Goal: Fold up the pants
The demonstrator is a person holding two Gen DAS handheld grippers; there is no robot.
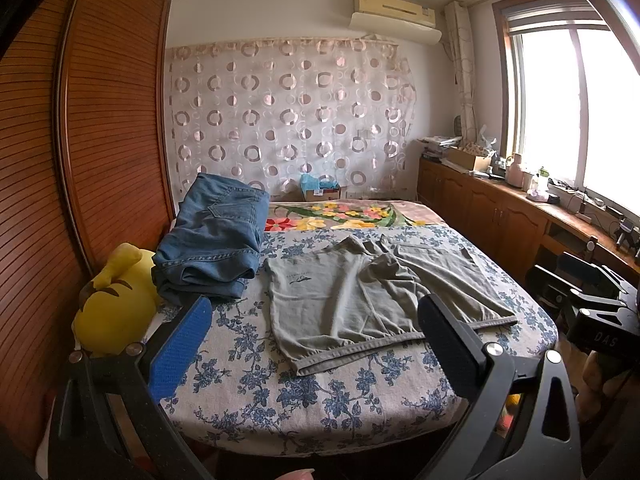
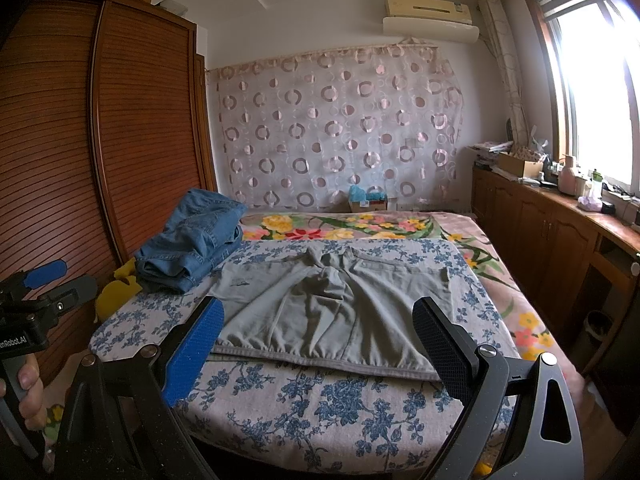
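A pair of grey-green shorts (image 1: 360, 296) (image 2: 332, 308) lies spread flat on the bed, waistband toward me and both legs pointing away. My left gripper (image 1: 316, 344) hovers open above the near edge of the bed, short of the waistband, with nothing between its fingers. My right gripper (image 2: 320, 348) is also open and empty, just in front of the waistband. The right gripper (image 1: 592, 292) appears at the far right of the left wrist view. The left gripper (image 2: 44, 280) shows at the left edge of the right wrist view, held by a hand (image 2: 28, 396).
Folded blue jeans (image 1: 216, 240) (image 2: 192, 240) are stacked at the bed's left, beside a yellow plush toy (image 1: 116, 300). A wooden wardrobe (image 1: 100, 120) stands close on the left. Low wooden cabinets (image 2: 560, 232) with clutter run under the window on the right. A floral blanket (image 1: 340, 214) covers the far bed.
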